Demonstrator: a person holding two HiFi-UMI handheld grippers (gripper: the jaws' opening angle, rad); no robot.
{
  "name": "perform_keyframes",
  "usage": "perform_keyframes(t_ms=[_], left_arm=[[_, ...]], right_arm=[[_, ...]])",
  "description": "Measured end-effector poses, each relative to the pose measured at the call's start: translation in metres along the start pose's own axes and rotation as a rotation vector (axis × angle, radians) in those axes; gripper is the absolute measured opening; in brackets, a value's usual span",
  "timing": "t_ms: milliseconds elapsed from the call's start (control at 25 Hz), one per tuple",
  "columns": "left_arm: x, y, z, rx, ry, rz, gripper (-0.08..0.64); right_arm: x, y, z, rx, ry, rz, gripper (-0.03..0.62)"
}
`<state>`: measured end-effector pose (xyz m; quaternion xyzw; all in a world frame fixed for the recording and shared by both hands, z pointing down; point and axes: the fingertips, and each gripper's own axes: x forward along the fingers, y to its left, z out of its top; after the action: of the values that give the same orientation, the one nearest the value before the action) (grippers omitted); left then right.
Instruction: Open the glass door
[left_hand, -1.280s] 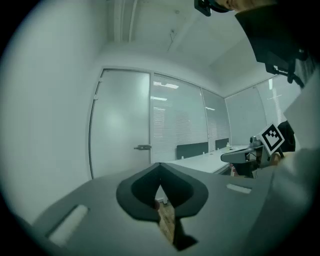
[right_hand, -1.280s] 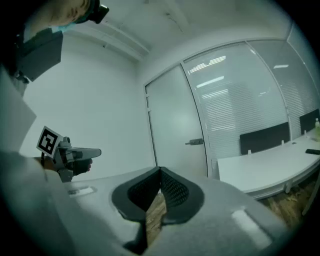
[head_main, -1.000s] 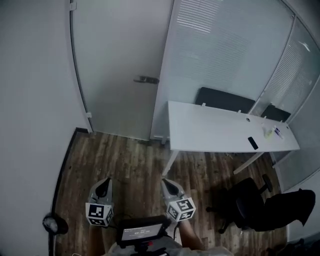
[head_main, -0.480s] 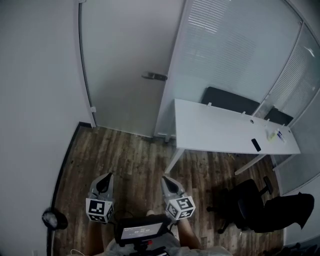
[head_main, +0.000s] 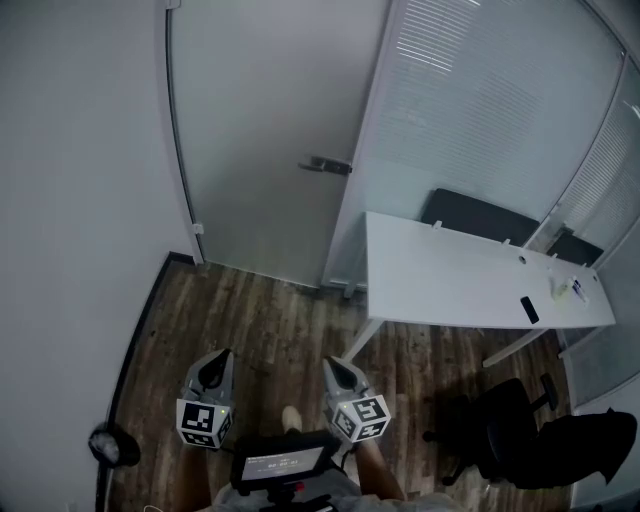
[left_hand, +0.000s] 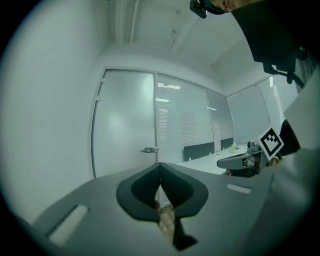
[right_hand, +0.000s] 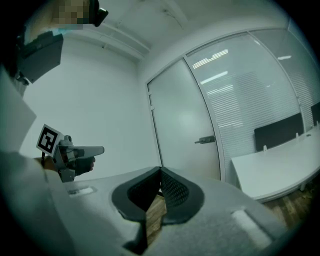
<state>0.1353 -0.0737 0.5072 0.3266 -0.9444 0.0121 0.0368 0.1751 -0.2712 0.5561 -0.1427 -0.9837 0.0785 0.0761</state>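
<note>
The frosted glass door stands closed ahead of me, its metal lever handle on the right side. Both grippers are held low over the wooden floor, well short of the door. My left gripper is shut and holds nothing. My right gripper has its tips together and is empty too. From the left gripper view the door and handle lie beyond the closed left gripper. The right gripper view shows the handle above and right of the right gripper.
A white desk with a phone stands right of the door, against a glass partition with blinds. A black office chair sits at lower right. A plain wall runs along the left, with a small black object at its foot.
The door and its handle have grown larger and shifted right and down in the head view. Both grippers have come nearer to the door. A shoe tip now shows between them.
</note>
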Motion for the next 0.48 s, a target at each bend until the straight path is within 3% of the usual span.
perform_keyframes(t_ms=[480], left_arm=[[0.099,0.044,0.012,0.01,0.0,0.033,0.003]], right_arm=[[0.101,-0.064,0.029,-0.007,0.007,0.043,0.002]])
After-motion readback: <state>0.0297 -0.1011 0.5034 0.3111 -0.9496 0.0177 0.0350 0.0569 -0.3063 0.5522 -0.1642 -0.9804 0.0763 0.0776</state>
